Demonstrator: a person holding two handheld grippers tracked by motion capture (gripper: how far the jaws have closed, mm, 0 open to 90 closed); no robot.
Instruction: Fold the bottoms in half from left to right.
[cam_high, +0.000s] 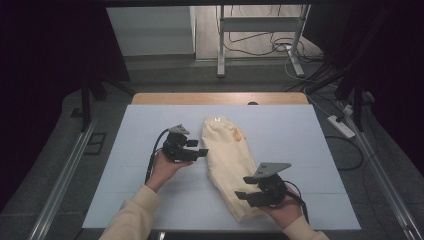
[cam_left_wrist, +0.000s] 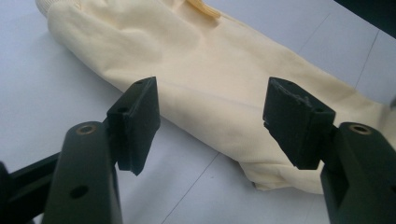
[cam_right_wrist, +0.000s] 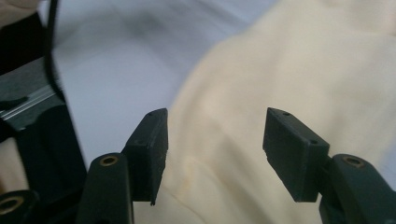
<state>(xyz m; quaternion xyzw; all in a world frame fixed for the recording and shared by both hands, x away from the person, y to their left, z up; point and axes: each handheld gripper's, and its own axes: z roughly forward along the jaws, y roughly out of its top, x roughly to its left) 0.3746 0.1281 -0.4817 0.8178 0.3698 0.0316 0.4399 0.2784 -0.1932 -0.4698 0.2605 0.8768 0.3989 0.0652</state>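
A pale cream, soft cloth garment folded into a long narrow strip (cam_high: 231, 162) lies on the white foam-board table (cam_high: 125, 200), its long axis running from the far middle, where a ribbed hem and a small yellow tag (cam_high: 237, 133) sit, down to the near right. The right claw (cam_high: 243, 195) hovers over the near end of that strip, just left of the hand (cam_high: 283, 209) that carries it, and points left across the fabric; in the right gripper view its two black jaws stand well apart with only cloth beneath them and nothing pressed between the pads. The left claw (cam_high: 202, 147) sits just left of the strip's far half, pointing right toward its long edge. Its jaws are likewise wide and hold nothing; in the left gripper view the cloth (cam_left_wrist: 224, 88) lies ahead of the fingertips, not yet between them.

So the right claw is the nearer one, already above the near end, while the left must travel a short way right to meet the edge. The cloth looks thin, matte and limp, with gentle wrinkles and a rounded fold along its side, so it would probably bunch when pinched. The table surface is smooth, with faint seam lines.
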